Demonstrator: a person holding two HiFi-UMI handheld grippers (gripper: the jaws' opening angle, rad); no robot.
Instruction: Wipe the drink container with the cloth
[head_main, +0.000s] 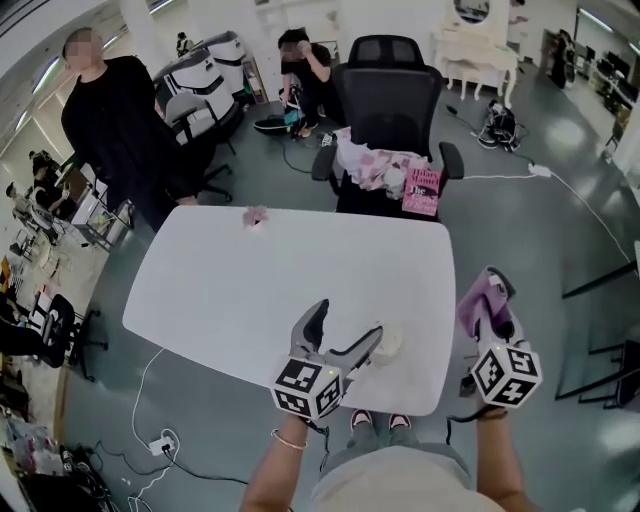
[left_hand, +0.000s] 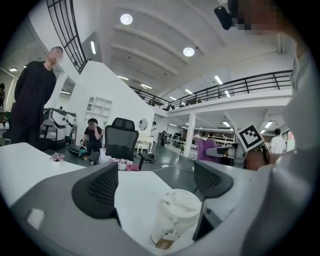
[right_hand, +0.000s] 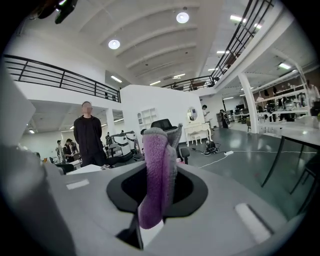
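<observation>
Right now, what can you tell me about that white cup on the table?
The cup is whitish and looks like paper. It has a matching lid and a small brown label at its base. It stands upright on the white table, near the front edge. It sits between the open jaws of the left gripper, close beside one jaw. Whether they touch is unclear.

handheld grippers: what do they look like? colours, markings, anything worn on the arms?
The left gripper and right gripper have grey moulded bodies. Each carries a white cube with black square markers: left cube, right cube. The fingers have black dimpled pads. No sleeves show; there is a thin bracelet on the left wrist.
</observation>
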